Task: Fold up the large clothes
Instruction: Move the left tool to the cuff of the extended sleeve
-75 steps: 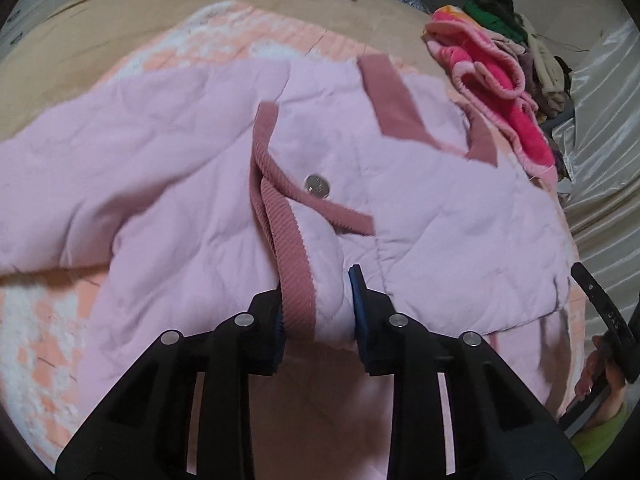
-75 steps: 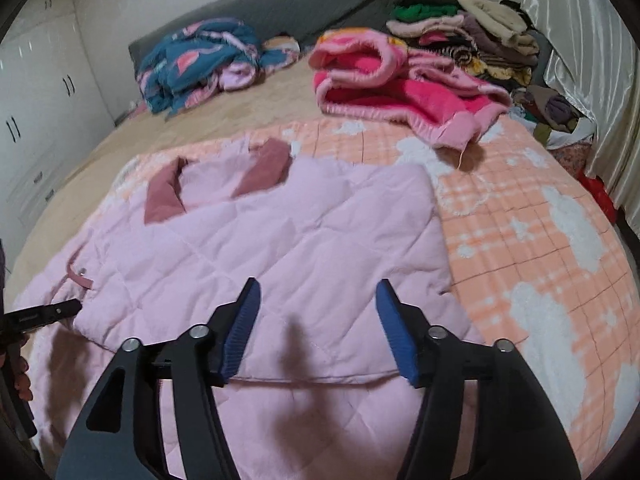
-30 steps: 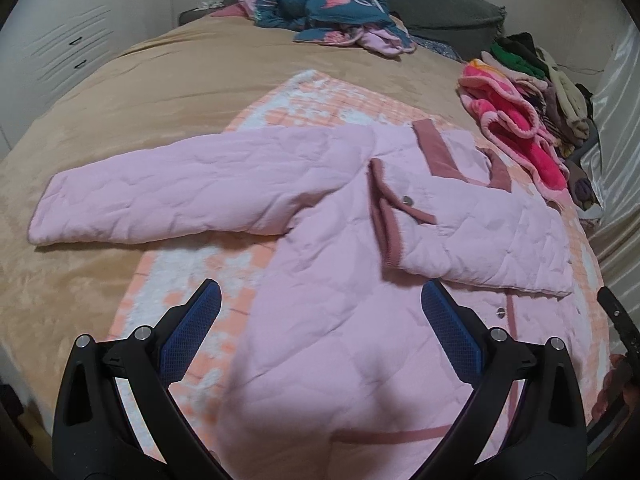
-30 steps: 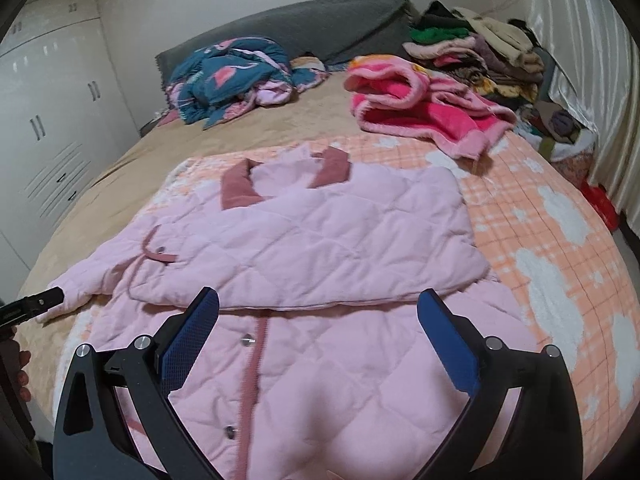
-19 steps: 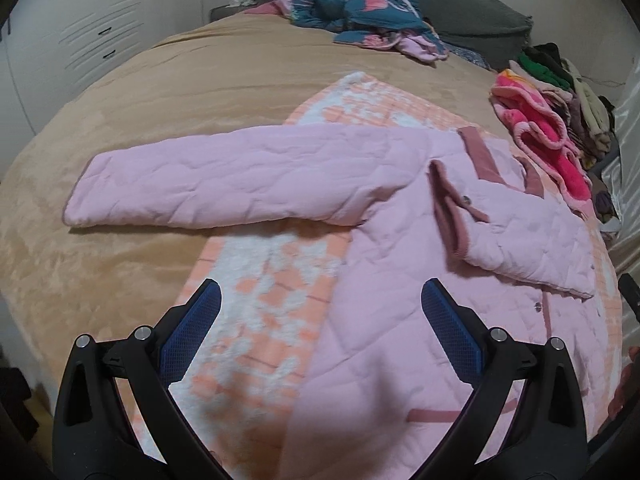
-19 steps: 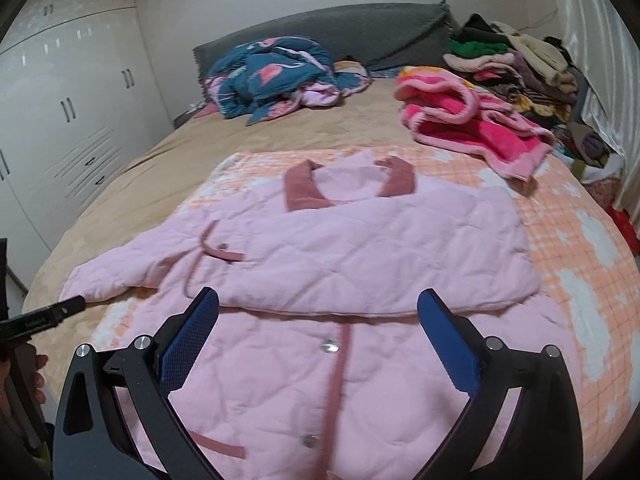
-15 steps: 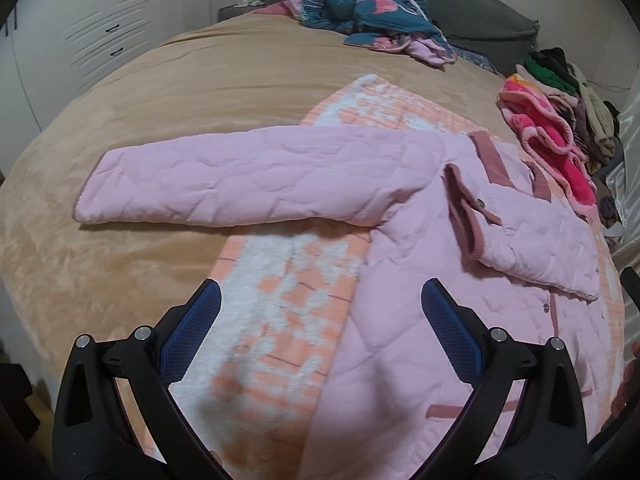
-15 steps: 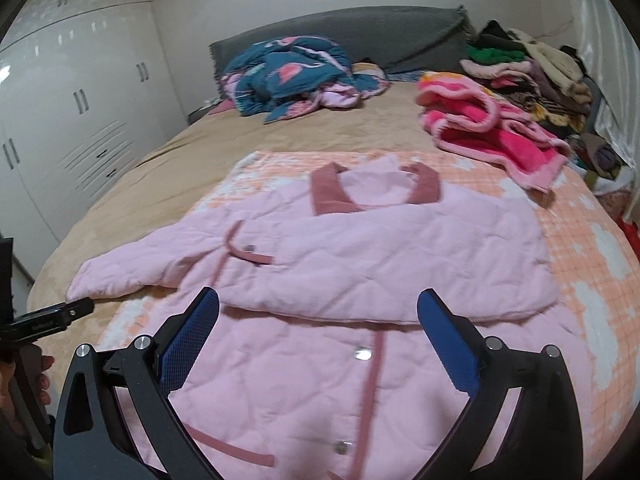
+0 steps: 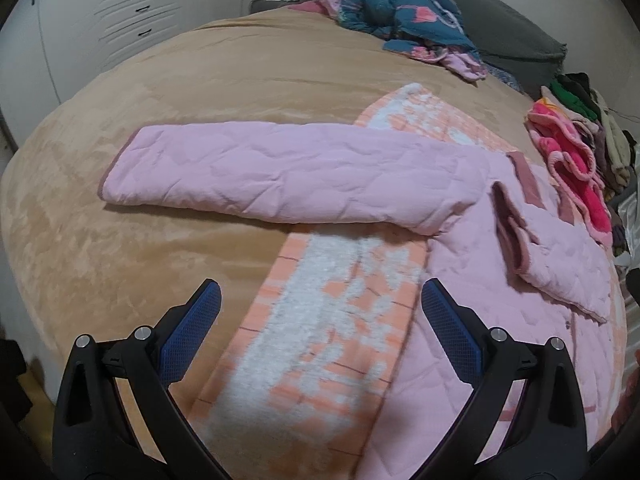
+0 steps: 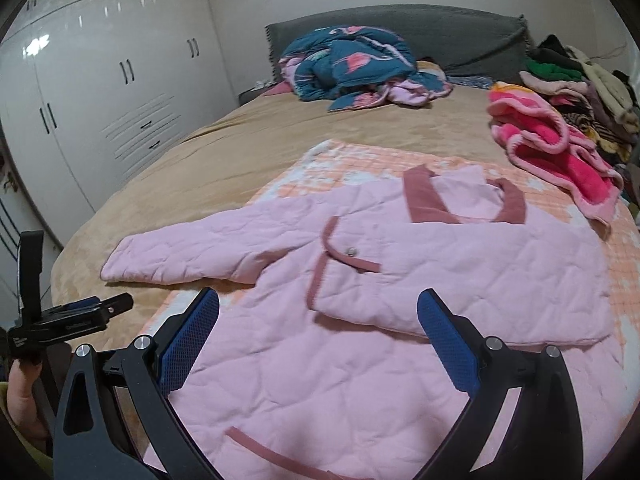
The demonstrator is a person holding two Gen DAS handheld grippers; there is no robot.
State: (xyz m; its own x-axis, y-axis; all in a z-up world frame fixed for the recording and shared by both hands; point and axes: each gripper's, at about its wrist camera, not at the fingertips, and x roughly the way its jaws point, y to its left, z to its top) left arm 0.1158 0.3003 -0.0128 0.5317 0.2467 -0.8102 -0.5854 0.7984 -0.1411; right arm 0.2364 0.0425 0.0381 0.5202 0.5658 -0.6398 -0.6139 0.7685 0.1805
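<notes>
A pale pink quilted jacket point(image 10: 400, 344) with dusty-rose trim lies flat on the bed, collar point(image 10: 428, 196) at the far side. One sleeve point(image 10: 460, 280) is folded across the chest. The other sleeve point(image 9: 280, 172) stretches out flat to the left onto the tan bedspread. My left gripper point(image 9: 320, 320) is open and empty, above the blanket near that outstretched sleeve. My right gripper point(image 10: 318, 328) is open and empty above the jacket's lower body. The left gripper also shows at the left edge of the right wrist view point(image 10: 80, 312).
An orange-and-white checked blanket point(image 9: 320, 344) lies under the jacket on a tan bedspread point(image 9: 140, 208). A teal patterned garment point(image 10: 352, 64) lies by the grey headboard. A pink fleece point(image 10: 552, 148) and stacked clothes point(image 10: 580, 76) sit at the right. White wardrobes point(image 10: 100, 100) stand left.
My left gripper let go of the folded sleeve's cuff and opened wide. Both grippers pulled back and swung left, bringing the outstretched sleeve into view.
</notes>
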